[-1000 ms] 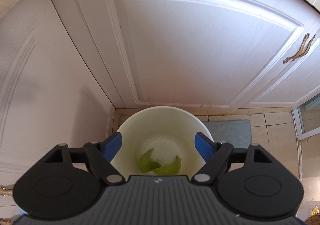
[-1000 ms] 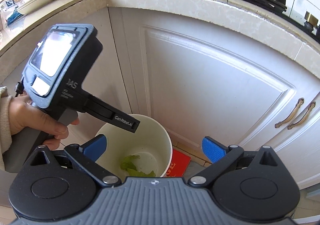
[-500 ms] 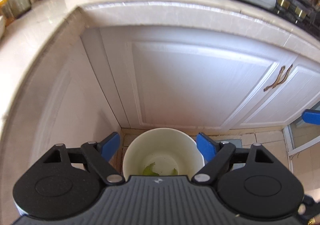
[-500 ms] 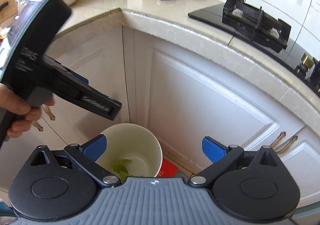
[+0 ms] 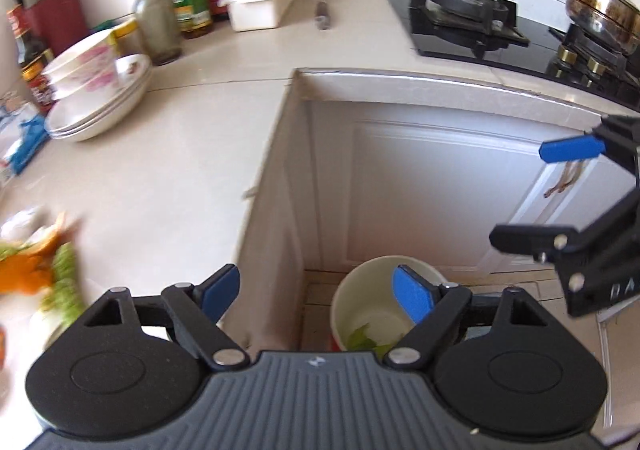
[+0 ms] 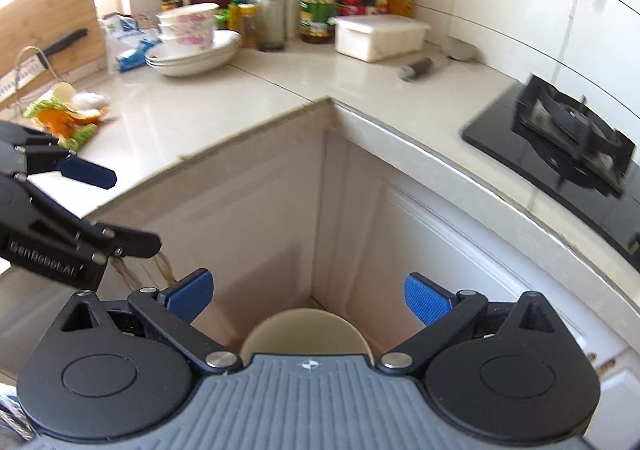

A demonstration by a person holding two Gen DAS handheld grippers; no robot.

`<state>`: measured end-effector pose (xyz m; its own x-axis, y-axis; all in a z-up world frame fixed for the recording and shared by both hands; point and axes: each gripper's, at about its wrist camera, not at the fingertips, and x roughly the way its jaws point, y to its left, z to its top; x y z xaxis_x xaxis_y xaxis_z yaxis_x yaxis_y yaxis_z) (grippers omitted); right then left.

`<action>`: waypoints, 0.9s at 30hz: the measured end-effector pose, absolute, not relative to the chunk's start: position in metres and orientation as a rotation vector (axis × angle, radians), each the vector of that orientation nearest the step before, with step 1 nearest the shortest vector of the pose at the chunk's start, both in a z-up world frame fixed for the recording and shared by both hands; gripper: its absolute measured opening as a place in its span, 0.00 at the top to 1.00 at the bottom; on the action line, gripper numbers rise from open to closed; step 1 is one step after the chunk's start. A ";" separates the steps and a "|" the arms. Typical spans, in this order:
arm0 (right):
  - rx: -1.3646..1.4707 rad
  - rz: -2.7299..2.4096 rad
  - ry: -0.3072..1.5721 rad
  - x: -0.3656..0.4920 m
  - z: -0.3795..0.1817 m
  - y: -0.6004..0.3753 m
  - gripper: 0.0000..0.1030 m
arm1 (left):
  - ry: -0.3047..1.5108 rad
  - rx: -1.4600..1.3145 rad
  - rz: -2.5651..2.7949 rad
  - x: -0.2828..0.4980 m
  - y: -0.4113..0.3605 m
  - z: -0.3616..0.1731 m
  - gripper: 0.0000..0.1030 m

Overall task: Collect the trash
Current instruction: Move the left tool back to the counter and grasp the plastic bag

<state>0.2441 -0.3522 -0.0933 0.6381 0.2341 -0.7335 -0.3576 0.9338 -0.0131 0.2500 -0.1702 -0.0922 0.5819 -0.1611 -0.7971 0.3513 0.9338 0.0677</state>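
Progress: partial. Green scraps (image 5: pixel 370 338) already lie in the bin (image 5: pixel 360 282) on the floor by the cabinets. Left gripper (image 5: pixel 316 290) and right gripper (image 6: pixel 308 294): fingers spread, empty. Peel pile (image 6: pixel 66 117) waits far left on the desk (image 6: pixel 240 89).

Glossy stone countertop (image 6: pixel 360 89), smooth plastic bin (image 5: pixel 360 302), shiny metal pot (image 5: pixel 600 5).
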 end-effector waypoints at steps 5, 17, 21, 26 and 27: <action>-0.186 0.420 0.788 0.256 -0.081 -0.310 0.00 | 0.907 0.177 -0.217 0.238 -0.119 -0.085 0.18; -0.250 0.673 0.775 0.280 -0.075 -0.202 0.00 | 0.882 0.084 0.101 0.208 0.009 -0.077 0.18; -0.276 0.744 0.776 0.285 -0.079 -0.169 0.00 | 0.870 0.052 0.224 0.198 0.051 -0.075 0.18; -0.313 0.810 0.775 0.286 -0.084 -0.135 0.00 | 0.860 0.035 0.331 0.194 0.094 -0.077 0.18; -0.317 0.821 0.778 0.286 -0.085 -0.129 0.00 | 0.861 0.028 0.340 0.194 0.101 -0.078 0.18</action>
